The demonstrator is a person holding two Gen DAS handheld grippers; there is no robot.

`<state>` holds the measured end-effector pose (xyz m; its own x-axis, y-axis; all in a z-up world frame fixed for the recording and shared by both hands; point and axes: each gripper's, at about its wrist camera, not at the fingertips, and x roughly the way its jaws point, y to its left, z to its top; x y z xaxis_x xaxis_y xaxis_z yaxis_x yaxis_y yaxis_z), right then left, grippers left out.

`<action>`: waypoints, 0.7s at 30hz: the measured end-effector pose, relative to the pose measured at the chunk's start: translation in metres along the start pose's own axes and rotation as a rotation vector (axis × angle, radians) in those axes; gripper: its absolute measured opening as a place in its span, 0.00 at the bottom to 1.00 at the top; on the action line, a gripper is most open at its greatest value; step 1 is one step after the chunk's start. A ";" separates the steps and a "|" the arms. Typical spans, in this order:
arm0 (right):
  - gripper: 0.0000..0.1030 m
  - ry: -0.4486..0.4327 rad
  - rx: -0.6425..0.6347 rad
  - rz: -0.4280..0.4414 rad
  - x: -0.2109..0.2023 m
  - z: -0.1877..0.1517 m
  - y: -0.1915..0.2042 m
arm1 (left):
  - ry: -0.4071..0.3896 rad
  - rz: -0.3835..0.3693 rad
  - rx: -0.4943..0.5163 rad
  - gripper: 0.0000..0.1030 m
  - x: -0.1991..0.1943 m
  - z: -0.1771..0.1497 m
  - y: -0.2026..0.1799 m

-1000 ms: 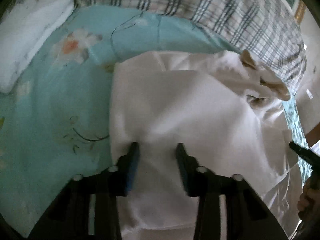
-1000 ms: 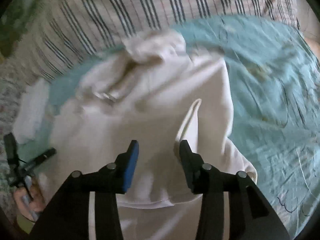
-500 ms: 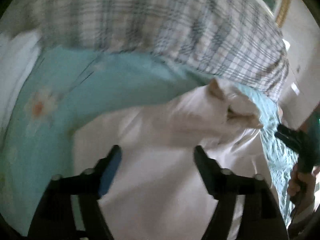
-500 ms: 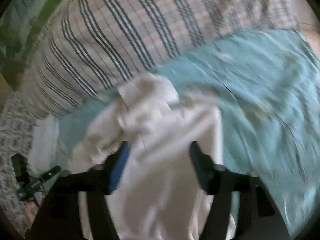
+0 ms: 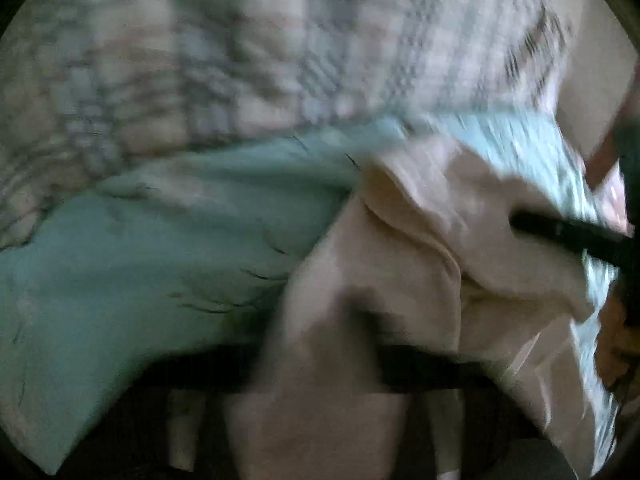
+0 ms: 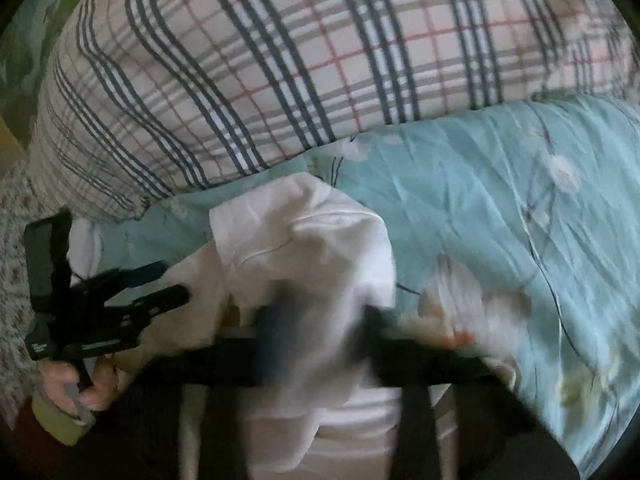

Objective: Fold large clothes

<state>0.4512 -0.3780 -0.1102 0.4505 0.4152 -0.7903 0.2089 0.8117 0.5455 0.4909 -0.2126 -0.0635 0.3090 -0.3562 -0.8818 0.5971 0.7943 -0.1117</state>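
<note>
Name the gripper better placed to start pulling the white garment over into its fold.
Probably left. The left gripper is shut on an edge of the white garment; the right gripper has cloth between its jaws, but they are closing only now.

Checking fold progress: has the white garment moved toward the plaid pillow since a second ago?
Yes. In the right wrist view the white garment has bunched up toward the plaid pillow.

A pale blue bedsheet (image 6: 500, 208) printed with white flowers and thin dark stems covers the bed. Behind it lies a checked quilt (image 6: 280, 60), cream with grey-blue bands and thin red lines, its lower edge resting on the sheet. In the right wrist view a fabric with small red flowers (image 6: 12, 248) shows at the far left, and green patterned cloth (image 6: 36, 12) fills the upper left corner.
</note>
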 end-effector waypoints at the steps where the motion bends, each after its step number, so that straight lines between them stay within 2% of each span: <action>1: 0.07 -0.021 -0.014 0.000 -0.003 0.001 0.004 | -0.005 0.013 0.022 0.01 0.001 -0.003 -0.004; 2: 0.05 -0.042 -0.028 0.002 -0.008 0.002 0.006 | -0.043 0.041 0.049 0.00 -0.005 -0.008 -0.009; 4: 0.03 -0.105 -0.052 0.025 -0.028 -0.001 0.014 | -0.096 0.048 0.045 0.00 -0.021 -0.020 -0.009; 6: 0.03 -0.156 -0.077 0.048 -0.051 -0.010 0.021 | -0.165 0.030 -0.004 0.00 -0.050 -0.038 -0.001; 8: 0.03 -0.197 -0.109 0.068 -0.072 -0.022 0.029 | -0.214 0.044 -0.034 0.00 -0.074 -0.055 0.004; 11: 0.03 -0.237 -0.172 0.105 -0.105 -0.054 0.044 | -0.292 0.041 -0.097 0.00 -0.117 -0.100 0.014; 15: 0.03 -0.235 -0.256 0.126 -0.127 -0.110 0.065 | -0.330 0.033 -0.180 0.00 -0.141 -0.152 0.022; 17: 0.03 -0.221 -0.311 0.109 -0.128 -0.140 0.077 | -0.333 0.041 -0.215 0.00 -0.145 -0.184 0.021; 21: 0.03 -0.167 -0.373 0.070 -0.122 -0.190 0.090 | -0.326 0.003 -0.307 0.00 -0.145 -0.221 0.023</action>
<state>0.2501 -0.2774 -0.0182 0.5935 0.4274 -0.6820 -0.1427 0.8898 0.4334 0.2962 -0.0338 -0.0396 0.5568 -0.4511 -0.6975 0.3640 0.8873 -0.2833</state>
